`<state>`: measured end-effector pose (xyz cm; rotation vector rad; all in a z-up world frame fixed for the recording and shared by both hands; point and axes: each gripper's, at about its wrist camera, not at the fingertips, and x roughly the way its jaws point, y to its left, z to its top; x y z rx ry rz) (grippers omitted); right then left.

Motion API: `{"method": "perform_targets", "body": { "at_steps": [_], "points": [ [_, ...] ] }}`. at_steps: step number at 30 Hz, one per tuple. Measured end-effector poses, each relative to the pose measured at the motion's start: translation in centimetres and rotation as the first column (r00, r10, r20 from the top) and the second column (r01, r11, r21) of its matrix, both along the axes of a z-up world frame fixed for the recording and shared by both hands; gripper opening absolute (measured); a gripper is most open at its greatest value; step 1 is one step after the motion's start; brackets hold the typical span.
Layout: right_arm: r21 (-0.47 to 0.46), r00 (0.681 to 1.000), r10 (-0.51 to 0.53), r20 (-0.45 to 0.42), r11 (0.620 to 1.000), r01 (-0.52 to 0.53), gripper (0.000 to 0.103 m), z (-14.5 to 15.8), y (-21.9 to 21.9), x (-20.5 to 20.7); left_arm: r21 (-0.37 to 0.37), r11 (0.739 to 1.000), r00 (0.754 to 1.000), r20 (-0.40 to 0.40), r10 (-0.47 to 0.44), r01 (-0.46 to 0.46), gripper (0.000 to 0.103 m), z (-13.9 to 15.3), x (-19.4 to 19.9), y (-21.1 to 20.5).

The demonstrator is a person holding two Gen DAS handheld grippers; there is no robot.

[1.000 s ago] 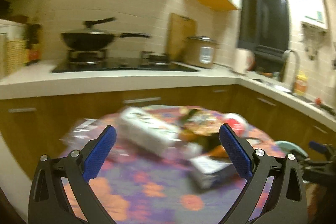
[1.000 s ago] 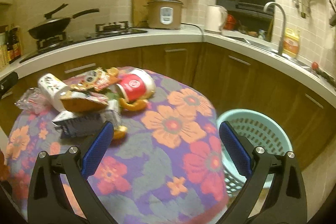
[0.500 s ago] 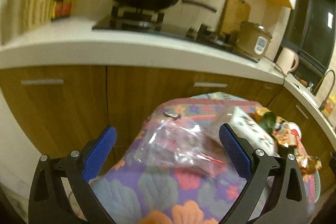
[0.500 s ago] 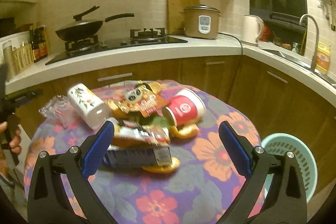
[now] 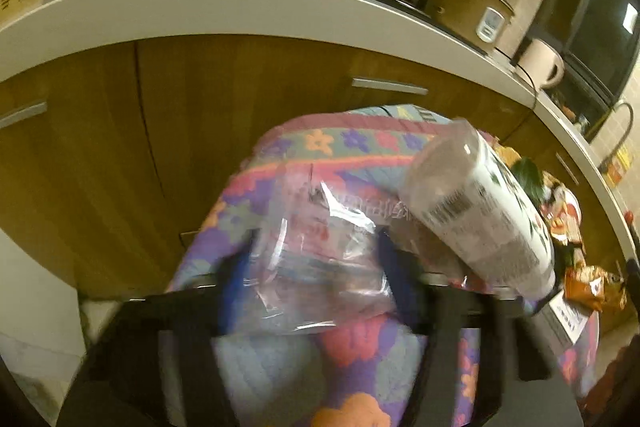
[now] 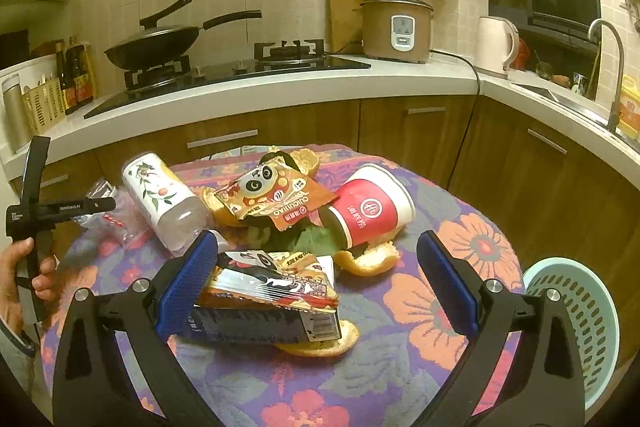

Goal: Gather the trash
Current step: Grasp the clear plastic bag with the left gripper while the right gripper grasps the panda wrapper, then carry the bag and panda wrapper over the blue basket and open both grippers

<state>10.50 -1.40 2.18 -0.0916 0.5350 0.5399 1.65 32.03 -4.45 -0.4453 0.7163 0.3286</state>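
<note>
A crumpled clear plastic bag (image 5: pixel 320 267) lies at the near edge of the flowered tablecloth (image 5: pixel 360 355). My left gripper (image 5: pixel 314 271) is closing its jaws around the bag, and the blue pads touch its sides. A white flower-printed bottle (image 5: pixel 480 219) lies just to the bag's right. In the right wrist view my right gripper (image 6: pixel 320 279) hangs open over a flat snack packet (image 6: pixel 272 287). Behind it lie a panda wrapper (image 6: pixel 272 199), a tipped red paper cup (image 6: pixel 368 211) and orange peel (image 6: pixel 372 259). The left gripper (image 6: pixel 106 205) shows at the left, held by a hand (image 6: pixel 24 267).
A pale green slotted basket (image 6: pixel 580 307) stands on the floor to the right of the round table. Wooden cabinets and a white counter curve behind it, with a wok (image 6: pixel 156 47), a rice cooker (image 6: pixel 396 27) and a kettle (image 6: pixel 496 45).
My left gripper swung left, dropped to the clear bag and narrowed its wide-open jaws onto it. My right gripper shifted left, so the trash pile now sits centred between its open fingers.
</note>
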Motion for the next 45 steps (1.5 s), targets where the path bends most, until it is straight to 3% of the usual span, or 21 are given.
{"method": "perform_targets", "body": {
  "at_steps": [1, 2, 4, 11, 16, 24, 29, 30, 31, 33, 38, 41, 45],
  "points": [
    [0.001, 1.0, 0.001, 0.001, 1.0, -0.001, 0.095, -0.1, -0.2, -0.1, 0.004, 1.0, 1.0, -0.011, 0.004, -0.004, 0.017, -0.2, -0.1, -0.2],
    [0.004, 1.0, 0.005, 0.0, 1.0, -0.005, 0.095, -0.1, -0.5, -0.2, 0.0, 1.0, 1.0, -0.005, 0.001, -0.001, 0.012, -0.3, -0.2, -0.3],
    [0.01, 1.0, 0.013, -0.004, 1.0, -0.013, 0.095, -0.3, -0.9, -0.4, -0.002, 1.0, 1.0, 0.023, -0.011, 0.011, 0.009, -0.2, -0.9, -0.9],
    [-0.002, 0.998, 0.06, -0.026, 0.998, -0.06, 0.095, -0.3, -1.3, -0.2, -0.005, 0.999, 0.991, 0.133, -0.032, 0.033, 0.005, 1.2, -3.8, -3.9],
    [-0.044, 0.988, 0.148, -0.038, 0.988, -0.149, 0.095, -0.3, 0.6, -1.0, 0.006, 0.999, 0.977, 0.211, -0.033, 0.033, 0.005, 3.1, -6.1, -5.5],
    [-0.086, 0.983, 0.165, -0.082, 0.981, -0.172, 0.095, -1.8, 3.6, -0.8, 0.035, 0.996, 0.961, 0.259, -0.093, 0.087, 0.004, 5.3, -7.3, -8.2],
    [-0.107, 0.988, 0.117, -0.102, 0.986, -0.128, 0.094, -2.9, 3.3, -0.7, 0.031, 0.991, 0.95, 0.281, -0.132, 0.128, 0.005, 5.8, -7.7, -9.2],
    [-0.11, 0.987, 0.112, -0.111, 0.986, -0.124, 0.089, -3.0, 3.2, -0.7, 0.028, 0.991, 0.949, 0.284, -0.136, 0.133, 0.005, 5.9, -7.7, -9.3],
    [-0.11, 0.985, 0.115, -0.127, 0.985, -0.13, 0.076, -3.2, 3.1, -0.6, 0.025, 0.99, 0.948, 0.286, -0.14, 0.138, 0.004, 5.9, -7.7, -9.4],
    [-0.092, 0.984, 0.117, -0.137, 0.987, -0.13, 0.072, -3.3, 2.5, -0.7, 0.017, 0.988, 0.943, 0.298, -0.149, 0.151, 0.004, 6.1, -7.8, -9.6],
    [-0.024, 0.986, 0.11, -0.128, 0.993, -0.114, 0.041, -2.7, 0.6, -1.5, 0.013, 0.984, 0.927, 0.332, -0.173, 0.179, 0.004, 6.8, -8.1, -10.2],
    [0.01, 0.988, 0.104, -0.113, 0.995, -0.104, 0.029, -2.1, -0.6, -1.8, 0.022, 0.978, 0.912, 0.358, -0.203, 0.209, 0.004, 7.6, -8.3, -11.4],
    [0.054, 0.992, 0.093, -0.083, 0.995, -0.088, 0.028, -0.7, -2.5, -2.1, 0.042, 0.967, 0.887, 0.389, -0.247, 0.251, 0.004, 9.1, -8.0, -13.5]
  ]
}}
